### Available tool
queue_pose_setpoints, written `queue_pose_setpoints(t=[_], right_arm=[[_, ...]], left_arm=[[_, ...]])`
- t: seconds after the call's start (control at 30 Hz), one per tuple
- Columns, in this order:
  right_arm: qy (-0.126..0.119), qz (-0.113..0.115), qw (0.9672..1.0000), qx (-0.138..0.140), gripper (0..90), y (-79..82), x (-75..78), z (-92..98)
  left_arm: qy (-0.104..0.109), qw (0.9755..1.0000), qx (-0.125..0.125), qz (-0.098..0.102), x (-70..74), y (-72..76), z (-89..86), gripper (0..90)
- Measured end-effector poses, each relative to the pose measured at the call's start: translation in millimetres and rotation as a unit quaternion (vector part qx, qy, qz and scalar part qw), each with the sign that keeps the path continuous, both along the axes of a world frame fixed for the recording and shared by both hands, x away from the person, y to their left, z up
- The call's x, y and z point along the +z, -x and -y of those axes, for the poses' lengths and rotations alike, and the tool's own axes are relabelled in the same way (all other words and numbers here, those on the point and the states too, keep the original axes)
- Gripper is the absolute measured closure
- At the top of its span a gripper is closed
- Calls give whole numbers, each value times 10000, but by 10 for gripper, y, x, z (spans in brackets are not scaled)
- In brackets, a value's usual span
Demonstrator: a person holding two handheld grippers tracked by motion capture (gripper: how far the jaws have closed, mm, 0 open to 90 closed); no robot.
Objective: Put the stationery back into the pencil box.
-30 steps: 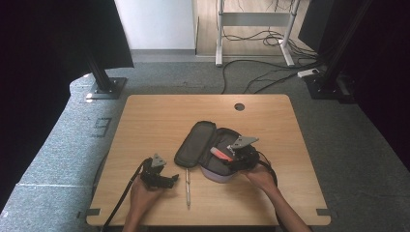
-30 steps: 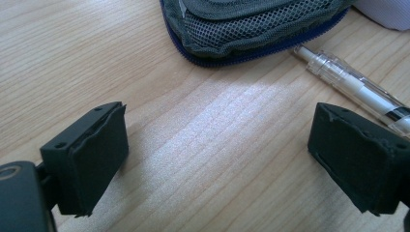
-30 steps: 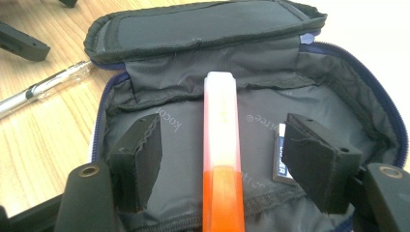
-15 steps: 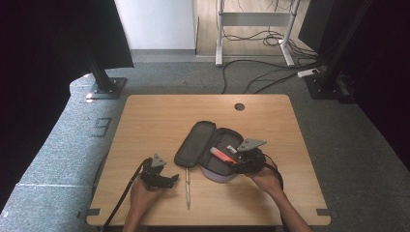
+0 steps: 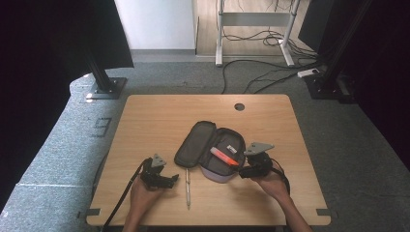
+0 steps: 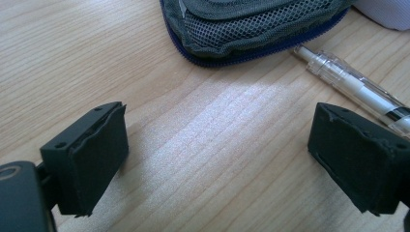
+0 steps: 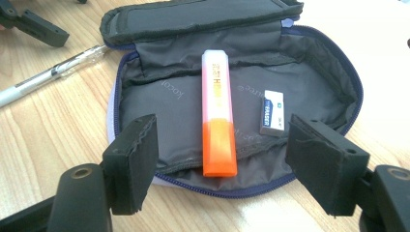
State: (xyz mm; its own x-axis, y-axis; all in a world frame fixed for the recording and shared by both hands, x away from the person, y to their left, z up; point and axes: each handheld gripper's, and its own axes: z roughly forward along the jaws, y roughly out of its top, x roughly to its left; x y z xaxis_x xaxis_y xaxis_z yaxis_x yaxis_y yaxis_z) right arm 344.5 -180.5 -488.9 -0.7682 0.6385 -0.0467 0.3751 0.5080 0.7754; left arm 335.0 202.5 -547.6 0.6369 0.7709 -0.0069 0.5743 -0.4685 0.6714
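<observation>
While the grey fabric zip pouch (image 7: 232, 96) lies unzipped just ahead of the right tongs (image 7: 220, 164), an orange highlighter (image 7: 218, 116) and small white eraser (image 7: 272, 112) rest inside it. Both tongs are released; the left tongs (image 6: 217, 154) sit over the wooden counter (image 5: 159, 121) beside a clear plastic pen (image 6: 353, 87).

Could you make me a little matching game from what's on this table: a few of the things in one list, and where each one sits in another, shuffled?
Things:
1. highlighter
2. eraser
3. pen
4. right tool

Places or states:
A. lying on the bare wood beside the pencil case
B. small and white, inside the case near its edge
C. open, hovering just above the case
D. orange, lying along the middle of the open case

Pairs: 1-D, 2-B, 3-A, 4-C
</observation>
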Motion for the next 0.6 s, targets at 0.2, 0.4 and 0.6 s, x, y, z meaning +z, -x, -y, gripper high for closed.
queue_pose_setpoints(t=[0.2, 0.4, 0.6], right_arm=[[-23, 11, 10000, -38, 242, 59, 0, 46], [-161, 21, 9999, -49, 227, 121, 29, 94], [-180, 8, 9998, -30, 225, 181, 31, 101]], left_arm=[[-2, 10000, -1, 0, 0, 0, 0, 66], [-1, 10000, 0, -1, 0, 0, 0, 67], [-1, 10000, 1, 1, 0, 0, 0, 67]])
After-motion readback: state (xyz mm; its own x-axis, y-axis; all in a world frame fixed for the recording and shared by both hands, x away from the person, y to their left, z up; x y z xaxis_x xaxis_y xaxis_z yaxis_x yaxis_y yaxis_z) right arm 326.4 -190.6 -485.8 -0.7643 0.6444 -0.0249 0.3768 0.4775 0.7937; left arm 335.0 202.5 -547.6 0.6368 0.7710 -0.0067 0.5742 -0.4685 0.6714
